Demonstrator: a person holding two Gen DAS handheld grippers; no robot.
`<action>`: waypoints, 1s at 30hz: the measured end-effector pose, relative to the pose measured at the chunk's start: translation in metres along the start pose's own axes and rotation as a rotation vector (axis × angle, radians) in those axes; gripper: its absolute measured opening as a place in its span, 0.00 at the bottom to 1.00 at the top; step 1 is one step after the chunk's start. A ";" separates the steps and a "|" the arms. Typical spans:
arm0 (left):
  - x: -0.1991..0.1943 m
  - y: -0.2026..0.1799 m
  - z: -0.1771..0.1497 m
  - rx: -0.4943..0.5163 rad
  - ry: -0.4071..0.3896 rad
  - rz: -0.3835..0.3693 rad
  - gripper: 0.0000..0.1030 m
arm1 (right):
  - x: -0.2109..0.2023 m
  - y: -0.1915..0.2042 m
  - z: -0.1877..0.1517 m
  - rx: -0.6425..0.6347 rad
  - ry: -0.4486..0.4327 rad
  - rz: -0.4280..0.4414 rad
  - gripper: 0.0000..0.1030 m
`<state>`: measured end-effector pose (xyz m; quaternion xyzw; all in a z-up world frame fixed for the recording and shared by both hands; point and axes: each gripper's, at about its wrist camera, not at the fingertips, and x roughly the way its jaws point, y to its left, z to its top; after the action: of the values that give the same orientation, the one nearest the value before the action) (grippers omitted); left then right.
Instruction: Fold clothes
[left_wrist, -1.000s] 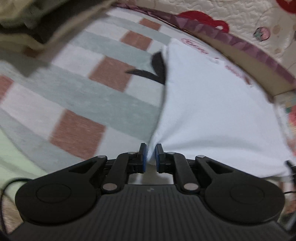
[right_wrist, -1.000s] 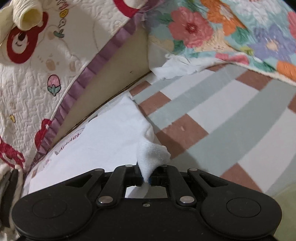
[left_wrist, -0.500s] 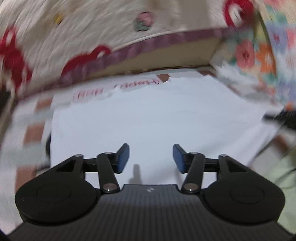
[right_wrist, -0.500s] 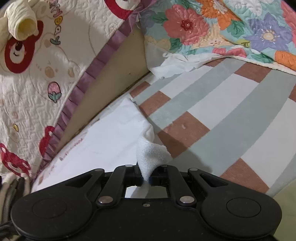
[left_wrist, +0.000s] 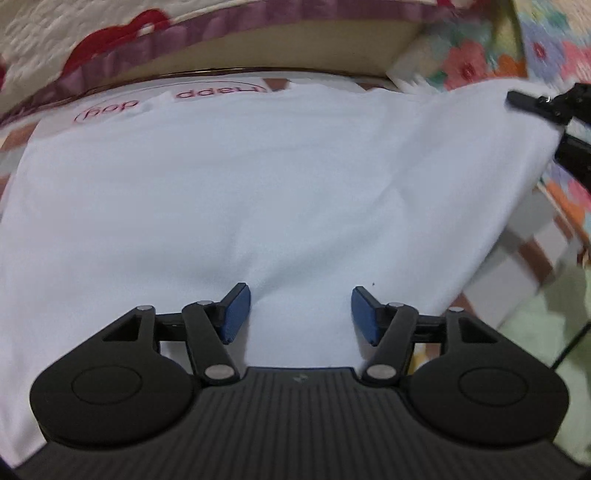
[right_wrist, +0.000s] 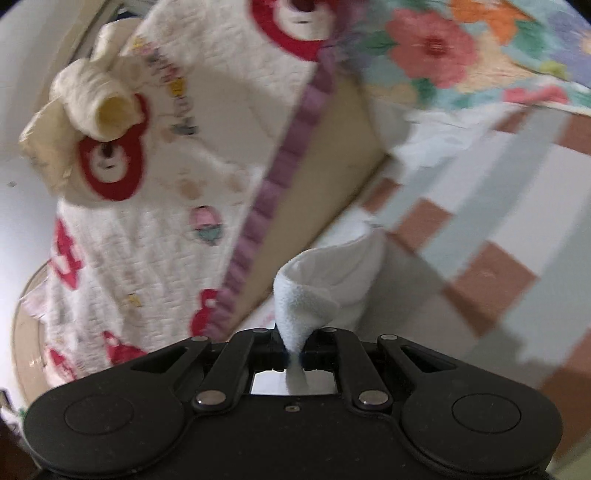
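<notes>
A white T-shirt (left_wrist: 236, 192) with pink lettering near its far edge lies spread on a checked mat. My left gripper (left_wrist: 300, 314) hovers over the shirt's near part, open, with nothing between its blue pads (left_wrist: 236, 310). My right gripper (right_wrist: 293, 356) is shut on a corner of the white T-shirt (right_wrist: 306, 299), which bunches up above the fingers and is lifted off the mat. In the left wrist view the right gripper (left_wrist: 554, 110) appears at the far right, holding up that corner of the cloth.
A quilt (right_wrist: 147, 192) with red bears and a purple frill hangs over a bed side behind the shirt. A floral quilt (right_wrist: 461, 51) lies at the right. The checked mat (right_wrist: 517, 229) in grey, white and brown extends right. A cream rolled cloth (right_wrist: 92, 107) sits on the bed.
My left gripper has let go of the shirt's edge, opened and swung over the middle of the shirt. My right gripper has lifted its held corner higher, toward the bed.
</notes>
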<state>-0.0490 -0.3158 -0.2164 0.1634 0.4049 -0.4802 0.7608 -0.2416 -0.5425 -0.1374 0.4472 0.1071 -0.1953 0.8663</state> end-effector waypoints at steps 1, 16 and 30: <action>0.000 -0.001 0.000 0.007 0.006 0.000 0.66 | 0.006 0.011 0.001 -0.019 0.017 0.028 0.08; -0.075 0.205 -0.022 -0.673 -0.038 -0.127 0.63 | 0.143 0.147 -0.067 -0.259 0.510 0.338 0.08; -0.055 0.249 -0.021 -0.782 -0.082 -0.202 0.65 | 0.171 0.142 -0.157 -0.519 0.713 0.163 0.08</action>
<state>0.1445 -0.1491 -0.2220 -0.1982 0.5403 -0.3686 0.7300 -0.0274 -0.3818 -0.1856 0.2615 0.4089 0.0731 0.8713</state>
